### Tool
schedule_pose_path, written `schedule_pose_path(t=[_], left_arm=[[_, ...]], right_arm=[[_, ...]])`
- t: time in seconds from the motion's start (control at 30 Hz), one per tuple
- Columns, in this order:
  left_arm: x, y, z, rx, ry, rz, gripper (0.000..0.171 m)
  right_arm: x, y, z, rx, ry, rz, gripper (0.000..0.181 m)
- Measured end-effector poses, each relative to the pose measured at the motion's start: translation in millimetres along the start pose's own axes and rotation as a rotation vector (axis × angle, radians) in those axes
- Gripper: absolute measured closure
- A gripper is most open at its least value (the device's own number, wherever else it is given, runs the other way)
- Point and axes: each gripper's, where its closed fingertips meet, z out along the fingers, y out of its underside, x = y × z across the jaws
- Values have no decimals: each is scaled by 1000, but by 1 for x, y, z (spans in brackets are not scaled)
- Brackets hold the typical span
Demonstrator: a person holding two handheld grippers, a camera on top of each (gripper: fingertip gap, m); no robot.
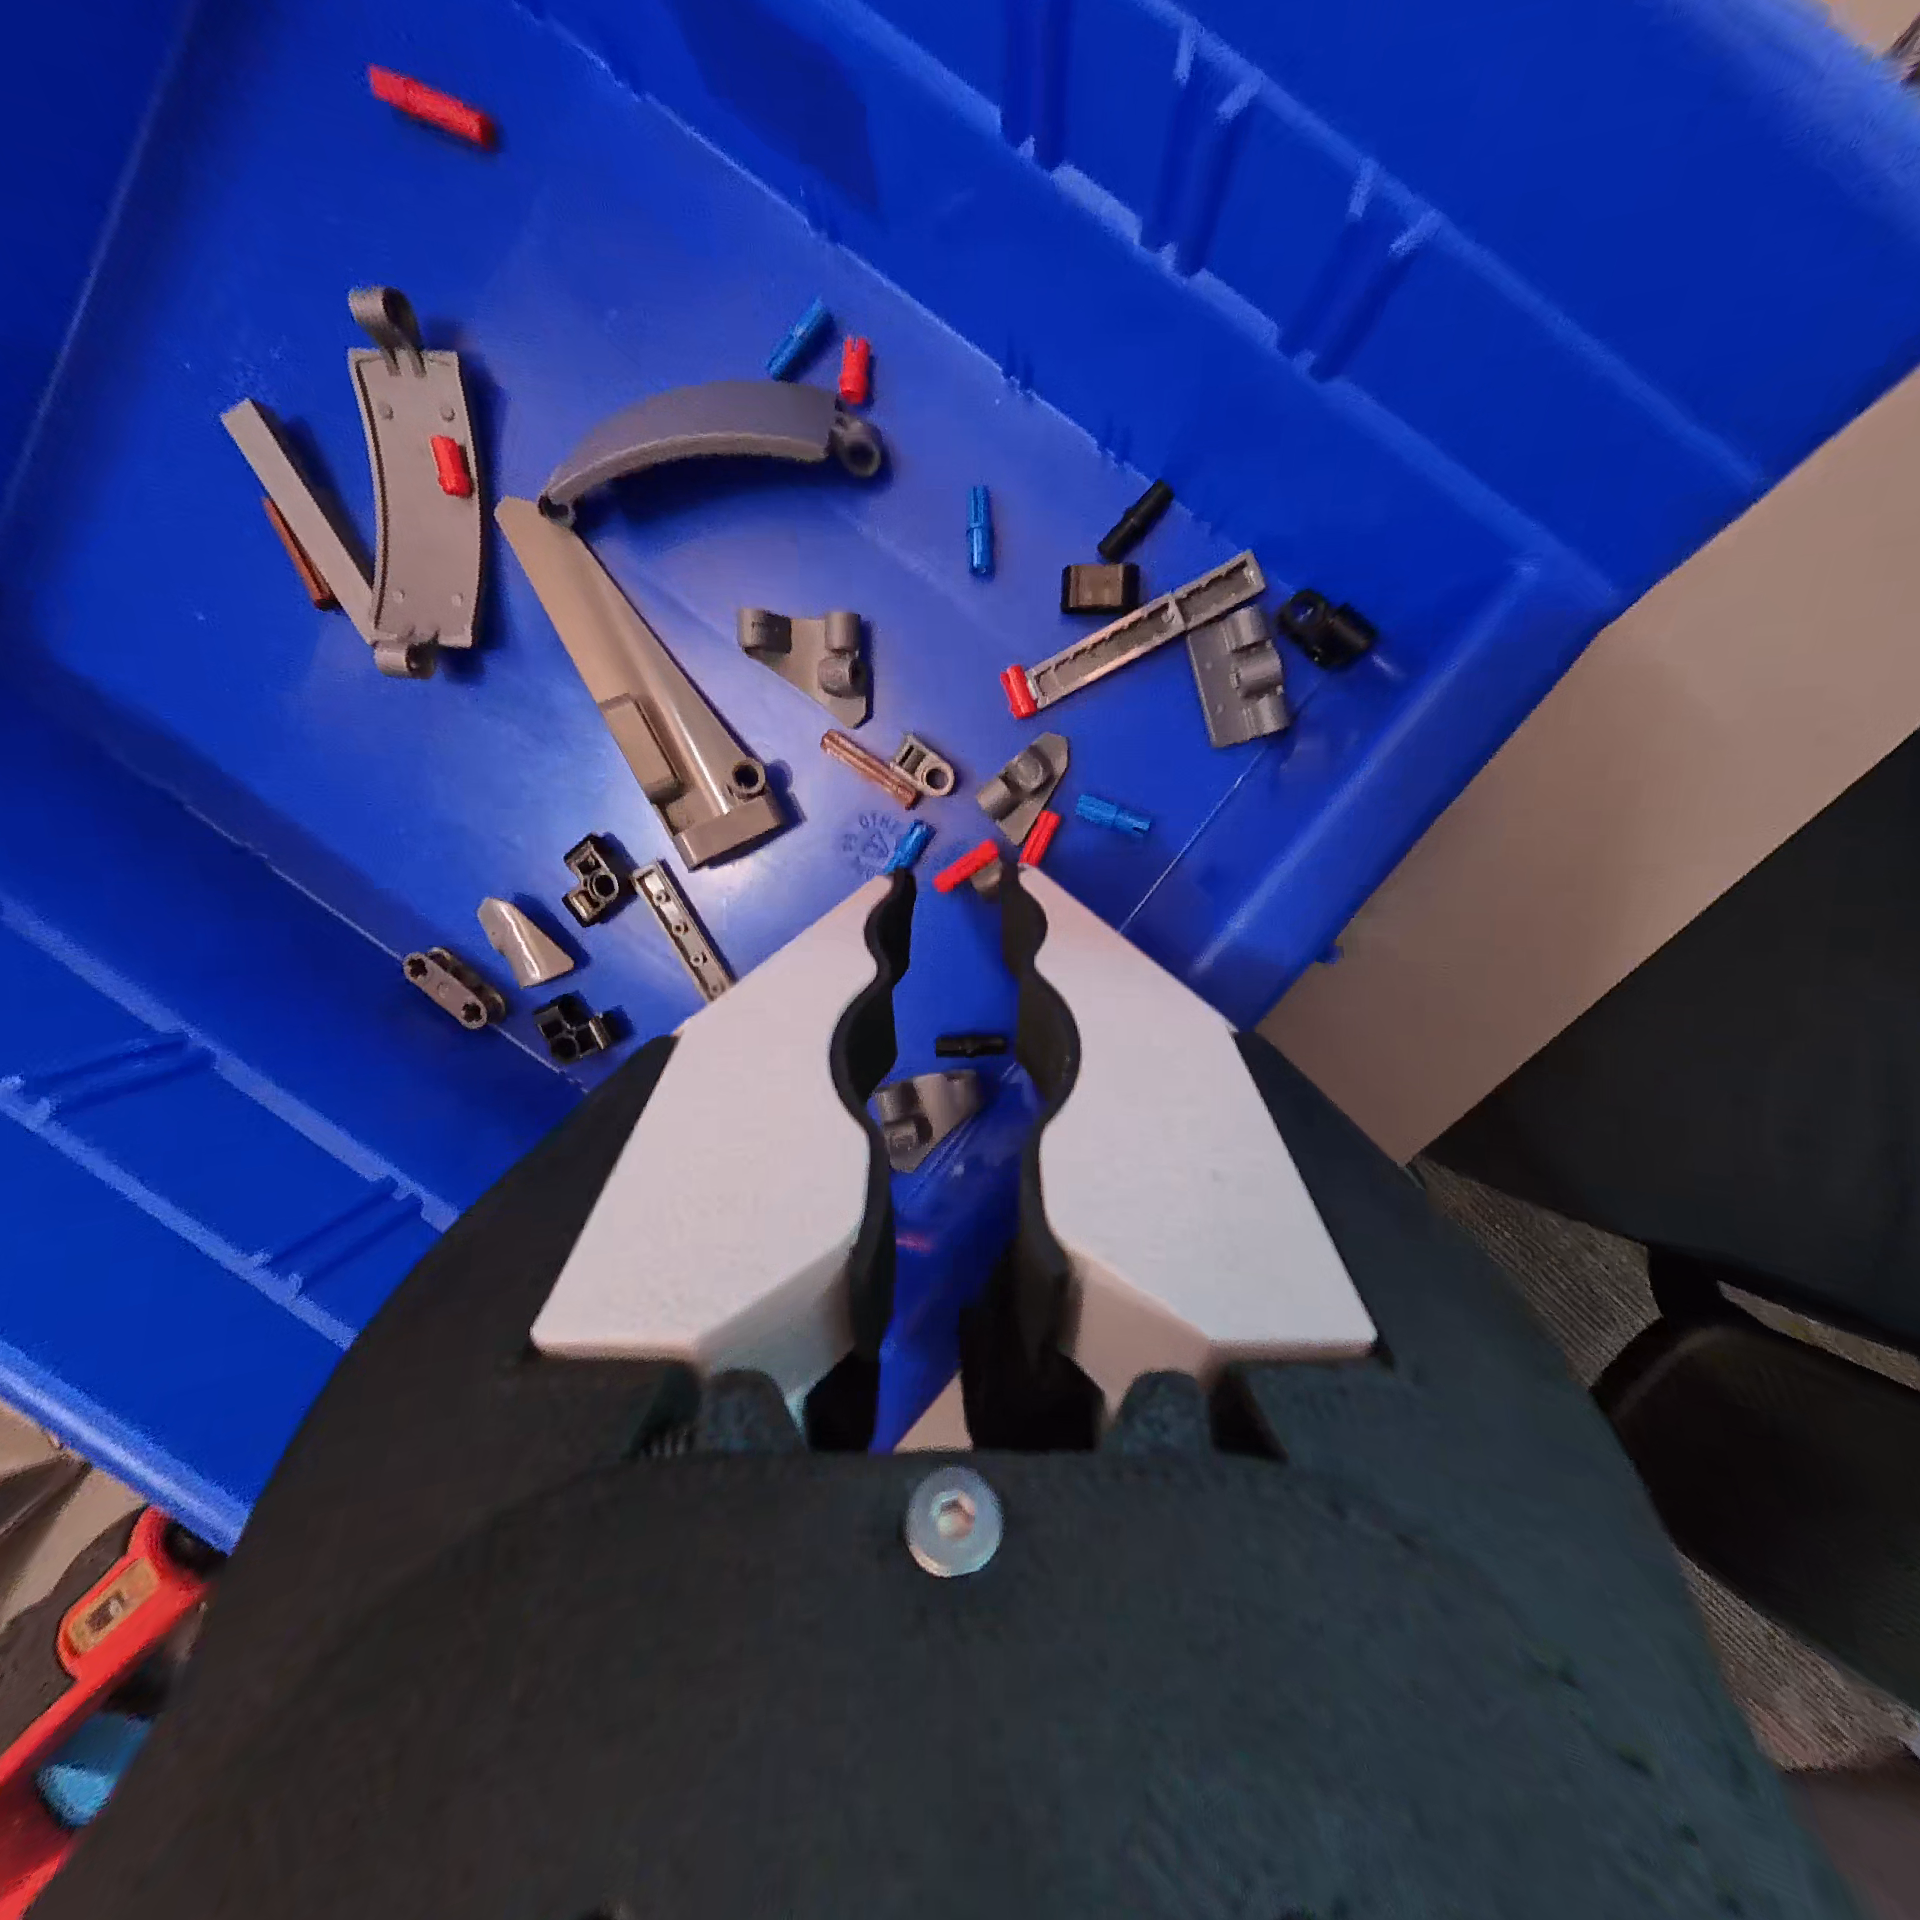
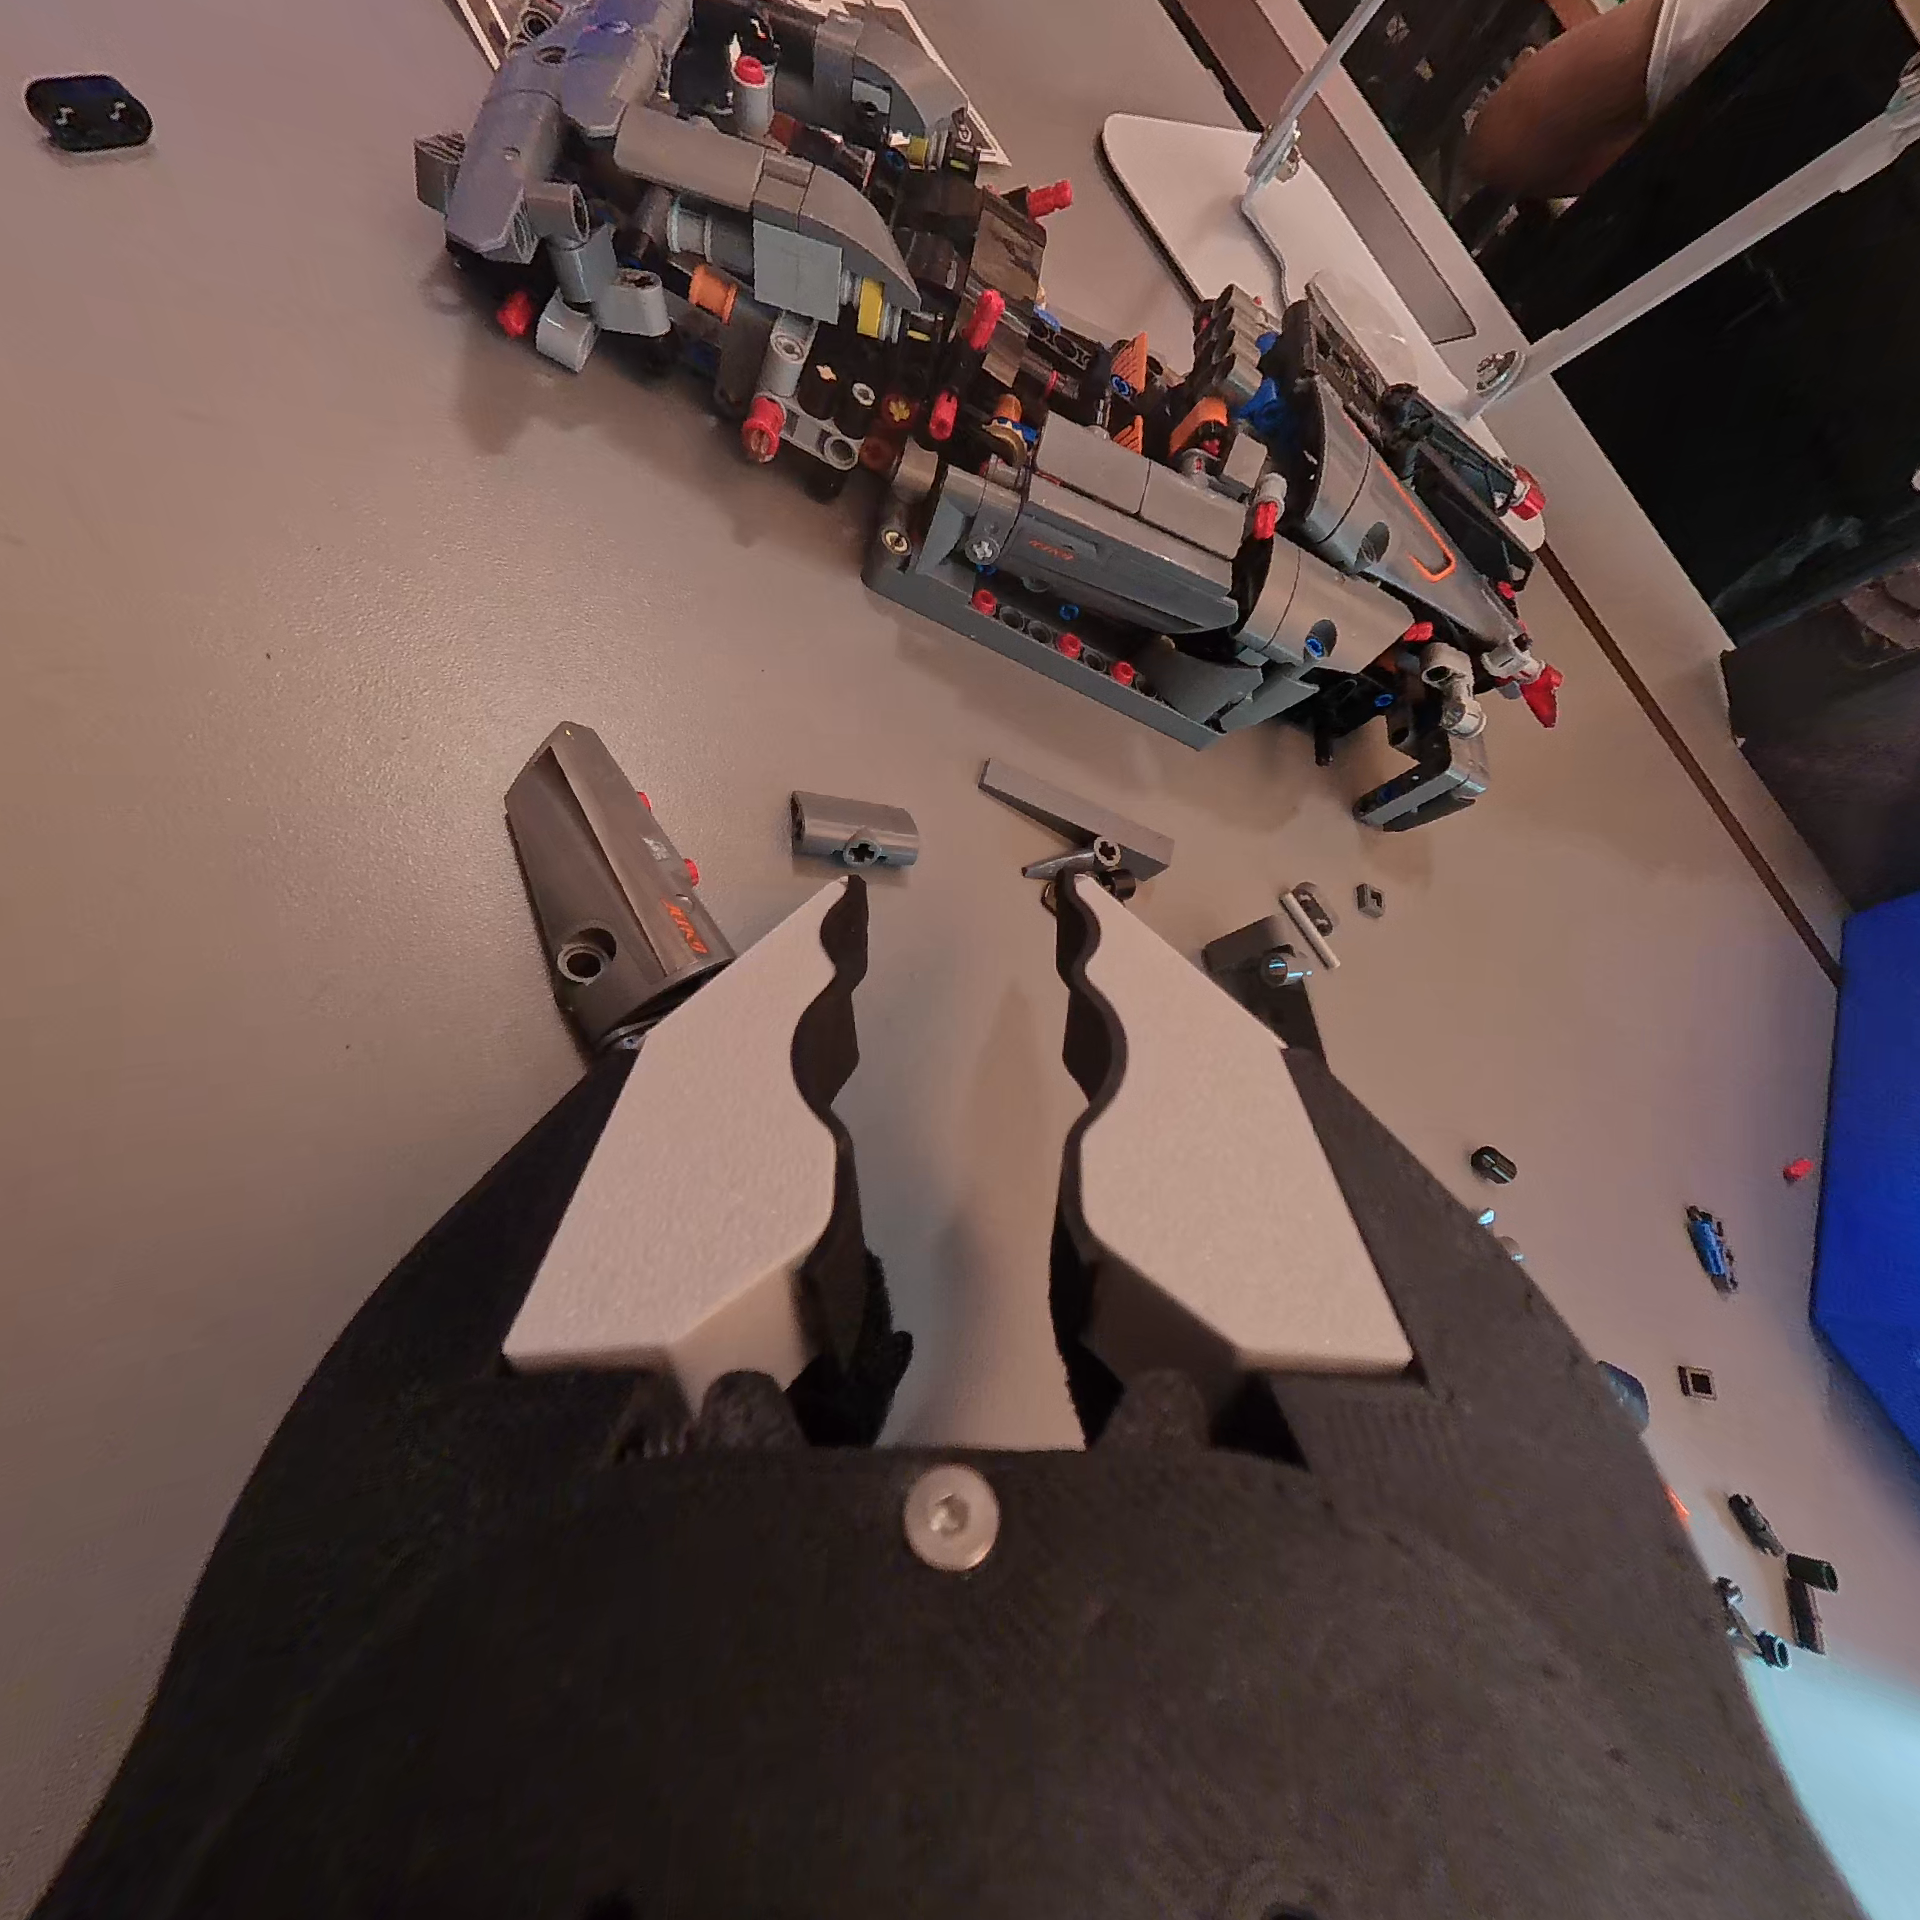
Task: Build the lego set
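Note:
In the left wrist view my left gripper (image 1: 958,881) hangs open and empty over a blue bin (image 1: 1351,312) of loose lego parts. A red pin (image 1: 964,865) and a blue pin (image 1: 906,844) lie just past its fingertips. Grey curved panels (image 1: 707,431), a long grey wedge (image 1: 634,675) and several small pins lie across the bin floor. In the right wrist view my right gripper (image 2: 961,883) is open and empty just above the table. A grey connector (image 2: 854,828) lies off its left tip, a grey beam with a pin (image 2: 1081,816) off its right tip. The half-built grey car model (image 2: 1039,416) stands beyond.
A dark panel piece with orange marking (image 2: 613,894) lies left of the right gripper. Small loose parts (image 2: 1299,930) dot the table to the right, near the blue bin's edge (image 2: 1870,1143). A white stand (image 2: 1247,229) sits behind the model. A black part (image 2: 88,112) lies far left. One gripper's finger ends stand about 40 cm off the other's.

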Motion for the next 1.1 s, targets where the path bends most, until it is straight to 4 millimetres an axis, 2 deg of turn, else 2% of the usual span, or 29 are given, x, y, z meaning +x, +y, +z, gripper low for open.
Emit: schedule_pose_path(t=[0.2, 0.3, 0.6, 0.73, 0.97, 1.1], left_arm=[[10, -17, -2, 80, 35, 46, 156], [3, -14, -3, 73, 12, 29, 156], [16, -29, 0, 123, 79, 81, 156], [-7, -28, -7, 130, -21, 43, 157], [-47, -31, -52, 234, -214, -15, 158], [-66, -21, -68, 212, -294, -39, 158]], right_arm=[[0, 0, 0, 0, 0, -2, 147], [0, 0, 0, 0, 1, -4, 147], [0, 0, 0, -2, 2, -5, 149], [0, 0, 0, -4, 7, -6, 149], [0, 1, 1, -5, 6, -4, 150], [0, 1, 1, -5, 7, -5, 150]])
